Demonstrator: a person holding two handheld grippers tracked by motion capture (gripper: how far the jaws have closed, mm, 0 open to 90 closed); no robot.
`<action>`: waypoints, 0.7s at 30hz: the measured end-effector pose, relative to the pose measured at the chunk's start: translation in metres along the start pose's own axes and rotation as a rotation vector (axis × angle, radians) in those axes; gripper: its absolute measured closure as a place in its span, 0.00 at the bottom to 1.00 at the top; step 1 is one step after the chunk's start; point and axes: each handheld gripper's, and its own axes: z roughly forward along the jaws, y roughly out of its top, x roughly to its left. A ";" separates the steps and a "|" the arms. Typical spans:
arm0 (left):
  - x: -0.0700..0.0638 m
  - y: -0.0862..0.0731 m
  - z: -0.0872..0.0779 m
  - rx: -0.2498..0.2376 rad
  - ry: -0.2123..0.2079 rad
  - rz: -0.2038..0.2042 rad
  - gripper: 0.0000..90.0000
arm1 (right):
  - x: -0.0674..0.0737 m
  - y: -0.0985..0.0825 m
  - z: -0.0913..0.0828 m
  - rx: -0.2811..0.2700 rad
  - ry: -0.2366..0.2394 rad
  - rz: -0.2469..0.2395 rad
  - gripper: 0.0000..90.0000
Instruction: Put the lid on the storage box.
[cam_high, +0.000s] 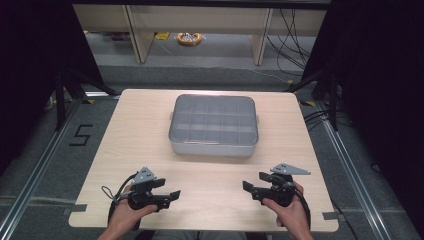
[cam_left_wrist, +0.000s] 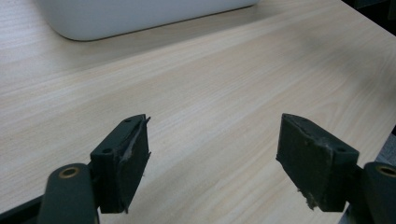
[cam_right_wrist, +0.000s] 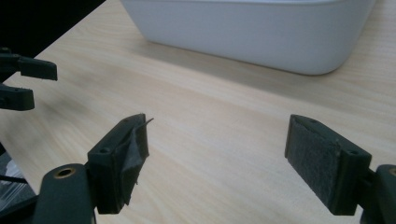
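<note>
- Nearest the person, at about 7 o'clock on the counter (cam_high: 150, 150), the left gripper (cam_high: 174, 194) hangs low over bare wood with its jaws wide apart and nothing between them; its pads (cam_left_wrist: 133, 161) look frayed at the edges.
- At about 5 o'clock the right gripper (cam_high: 248, 187) mirrors it, jaws likewise spread on nothing, and one pad (cam_right_wrist: 133, 156) has a loose flap peeling away. A worn pad like this could slip on smooth plastic, so any pinch on the box may give way once it is lifted.
- The two grippers point toward each other across a narrow stretch of wood. If both swing inward before going forward, the jaw tips could knock together.
- Further off, near the middle of the counter toward 12 o'clock, sits the box (cam_high: 214, 125), a pale tub with rounded corners and a clear lid over a grid of compartments. It is well apart from both grippers and untouched.
- The box walls look smooth and curved, so a jaw arriving low could shove the whole box toward the far edge rather than catch it.
- The lid seems flush with the rim; prying at one side alone might tilt the box or spill whatever lies in the compartments, which cannot be made out from here.
</note>
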 end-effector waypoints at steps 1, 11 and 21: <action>-0.001 -0.002 -0.001 -0.002 -0.002 0.015 0.27 | 0.005 -0.002 -0.001 0.003 0.010 0.042 0.25; -0.010 -0.015 -0.003 0.034 -0.011 0.048 0.27 | 0.013 -0.025 -0.001 0.056 0.005 0.008 0.24; -0.019 -0.026 -0.006 0.041 -0.015 0.060 0.26 | 0.020 -0.038 -0.003 0.075 0.027 -0.037 0.24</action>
